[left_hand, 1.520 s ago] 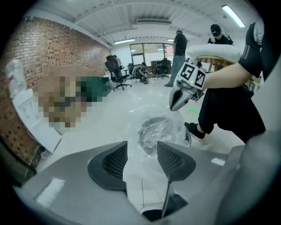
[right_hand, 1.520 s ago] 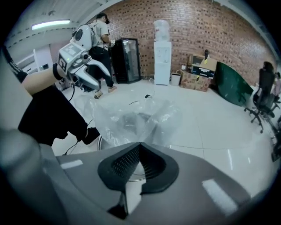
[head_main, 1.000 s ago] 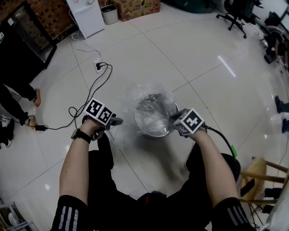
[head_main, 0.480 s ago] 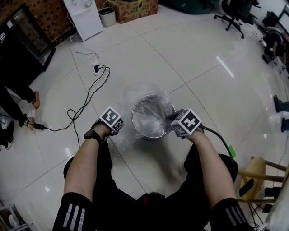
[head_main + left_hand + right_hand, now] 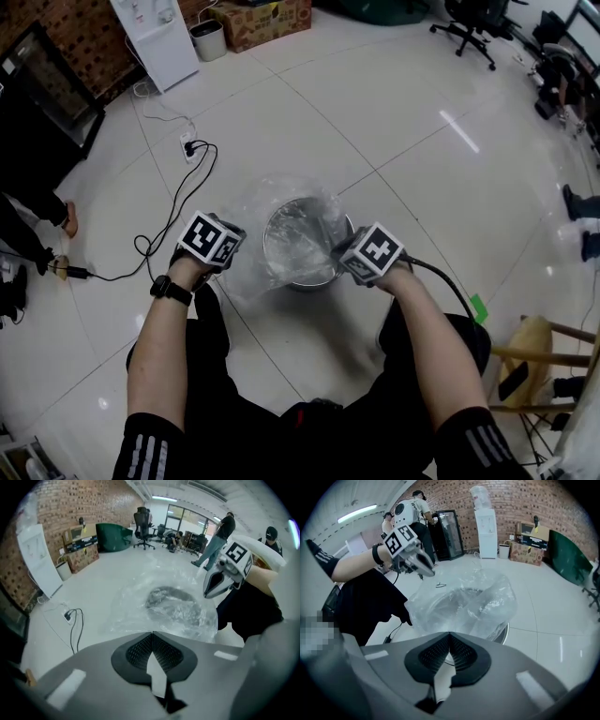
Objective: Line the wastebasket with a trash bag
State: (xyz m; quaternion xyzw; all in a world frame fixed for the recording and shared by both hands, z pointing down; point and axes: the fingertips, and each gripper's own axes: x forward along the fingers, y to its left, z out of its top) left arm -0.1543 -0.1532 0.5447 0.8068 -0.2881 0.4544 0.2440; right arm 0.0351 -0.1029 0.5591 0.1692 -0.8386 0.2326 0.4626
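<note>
Wastebasket (image 5: 309, 283): round, metal, upright on the floor (image 5: 422, 169), straight ahead of you and between your two hands.

Bag (image 5: 246, 281): clear film, partly down inside the wastebasket. The rest is heaped over the far rim and spilling well out past the left rim.

Left gripper (image 5: 152, 633): its jaws have just been closing and now stand clenched. The film runs right up to their tips and looks pinched there. It stands left of the wastebasket, clear of the rim, at the slack outer edge of the bag.

Right gripper (image 5: 449, 634): jaws clenched, apparently on the bag's film, close against the right rim.

Relation to note: the bag's mouth lies left to right between your two grips, across the wastebasket. Your right hand is the nearer to the rim, and the loose film is all on the left. The next move probably falls to your left hand, which would draw that edge out and down over the left rim.
</note>
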